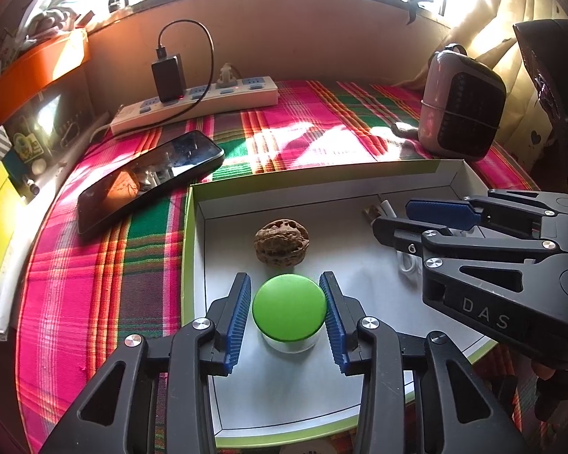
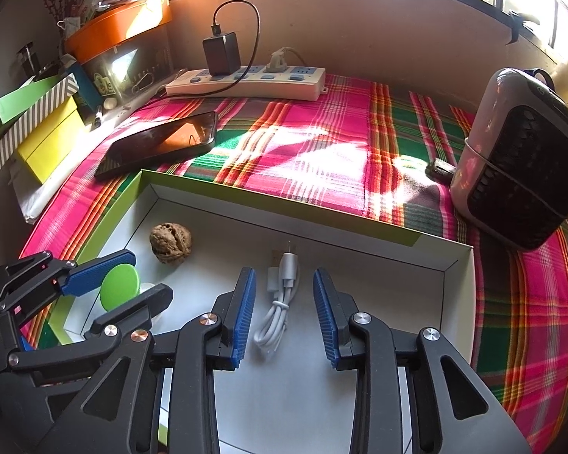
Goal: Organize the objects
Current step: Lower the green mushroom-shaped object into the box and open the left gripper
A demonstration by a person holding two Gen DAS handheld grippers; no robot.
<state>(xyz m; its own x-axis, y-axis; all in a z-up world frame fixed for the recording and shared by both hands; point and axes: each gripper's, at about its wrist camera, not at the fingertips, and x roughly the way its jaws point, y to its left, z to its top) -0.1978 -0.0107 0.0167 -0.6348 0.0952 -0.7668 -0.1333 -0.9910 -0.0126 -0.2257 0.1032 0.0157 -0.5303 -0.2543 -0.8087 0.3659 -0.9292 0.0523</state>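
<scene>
The only lettering I can read is "DAS", in pale raised capitals on the flat black plastic body of the right gripper, seen from the left wrist camera. A small green-and-white sticker sits on the dark clear-fronted box under the orange lid at the back left corner of the plaid-covered table, but its print is too small to make out.

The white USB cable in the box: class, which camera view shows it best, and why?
The right wrist view: the white USB cable lies whole and unobstructed between the open right gripper fingers. In the left wrist view, the right gripper hides most of it, leaving only its plugs and one loop visible.
</scene>
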